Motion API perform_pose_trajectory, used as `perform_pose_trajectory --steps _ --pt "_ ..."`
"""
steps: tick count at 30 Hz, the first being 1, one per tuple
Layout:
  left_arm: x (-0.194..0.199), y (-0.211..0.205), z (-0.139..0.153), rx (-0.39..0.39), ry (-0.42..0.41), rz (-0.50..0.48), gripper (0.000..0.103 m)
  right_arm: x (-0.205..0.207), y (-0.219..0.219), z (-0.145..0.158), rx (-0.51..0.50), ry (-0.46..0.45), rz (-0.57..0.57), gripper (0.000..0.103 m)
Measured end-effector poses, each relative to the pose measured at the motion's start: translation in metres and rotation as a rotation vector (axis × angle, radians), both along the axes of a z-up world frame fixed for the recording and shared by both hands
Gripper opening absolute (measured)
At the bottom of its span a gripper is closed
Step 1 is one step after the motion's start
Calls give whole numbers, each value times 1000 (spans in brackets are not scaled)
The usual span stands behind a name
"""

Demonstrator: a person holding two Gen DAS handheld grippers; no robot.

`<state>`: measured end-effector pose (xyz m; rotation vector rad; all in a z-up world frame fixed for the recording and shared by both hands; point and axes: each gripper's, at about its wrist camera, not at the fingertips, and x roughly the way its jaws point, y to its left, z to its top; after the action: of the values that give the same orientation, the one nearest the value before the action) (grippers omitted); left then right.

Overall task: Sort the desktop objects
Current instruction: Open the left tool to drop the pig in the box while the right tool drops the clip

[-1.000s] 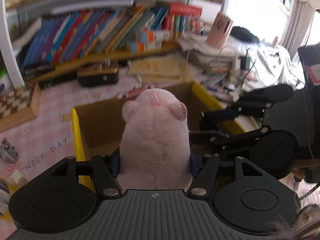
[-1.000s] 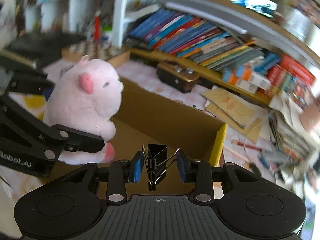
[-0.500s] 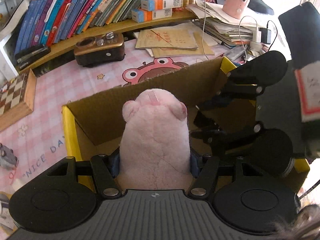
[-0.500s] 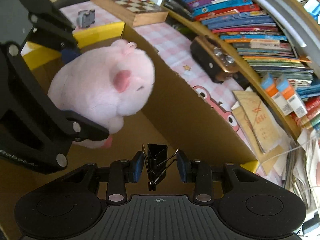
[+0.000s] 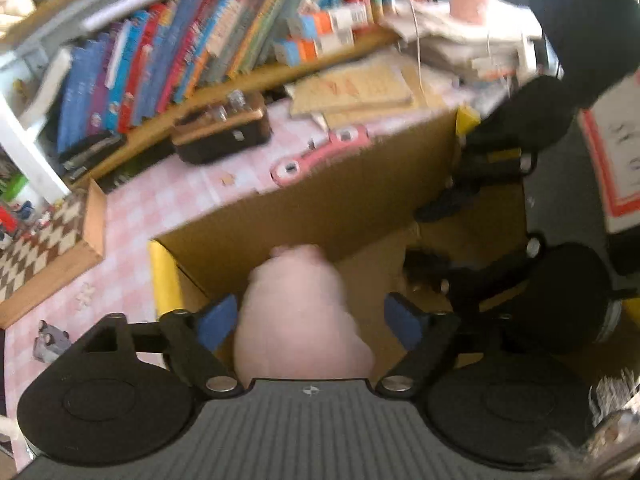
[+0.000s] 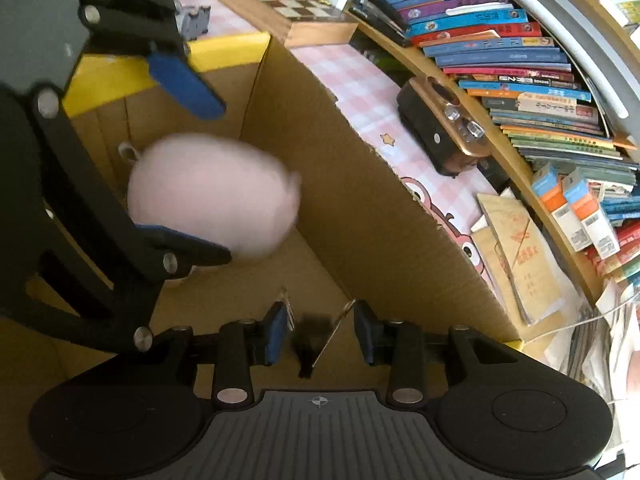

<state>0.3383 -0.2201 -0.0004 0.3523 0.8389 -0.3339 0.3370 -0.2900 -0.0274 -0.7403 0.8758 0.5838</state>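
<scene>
In the left wrist view, the left gripper [image 5: 306,316] fills the bottom of the frame with its jaws spread wide; its blue pads [image 5: 214,322] stand clear of the plush [image 5: 298,312] on both sides, so it grips nothing. The pink plush, blurred, sits at lower centre between the pads, inside the box [image 5: 320,200], by the box's far wall. To the right of centre the right gripper [image 5: 436,276] reaches into the box from the right edge. Beyond the box, the pink checked mat [image 5: 160,200] runs across the middle of the frame, with a chessboard [image 5: 44,240] at the left edge and a dark brown radio [image 5: 222,134] above centre. Books [image 5: 192,48] line the shelf across the top.

In the right wrist view, the right gripper [image 6: 320,332] sits at bottom centre, jaws partly apart. A black binder clip [image 6: 310,338], blurred, lies between the pads; one wire handle leans toward the right pad, and whether the pads touch it cannot be told. Higher, at left of centre, the plush [image 6: 212,192] shows inside the box [image 6: 352,200], between the open pads [image 6: 184,80] of the left gripper [image 6: 204,176]. The radio [image 6: 440,128] and books [image 6: 512,52] lie at the upper right.
</scene>
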Motion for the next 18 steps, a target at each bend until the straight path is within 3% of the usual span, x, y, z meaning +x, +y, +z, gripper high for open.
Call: perform_pose_trajectory --steps 2,11,18 --pt "-9 6 9 -43 -36 18 84 -3 -1 3 17 6 -14 44" --pt "-63 32 43 -139 -162 76 90 -32 -8 31 115 -57 -112 44" --pt "-117 53 54 -245 -219 140 91 -71 -21 62 238 -138 -243 44"
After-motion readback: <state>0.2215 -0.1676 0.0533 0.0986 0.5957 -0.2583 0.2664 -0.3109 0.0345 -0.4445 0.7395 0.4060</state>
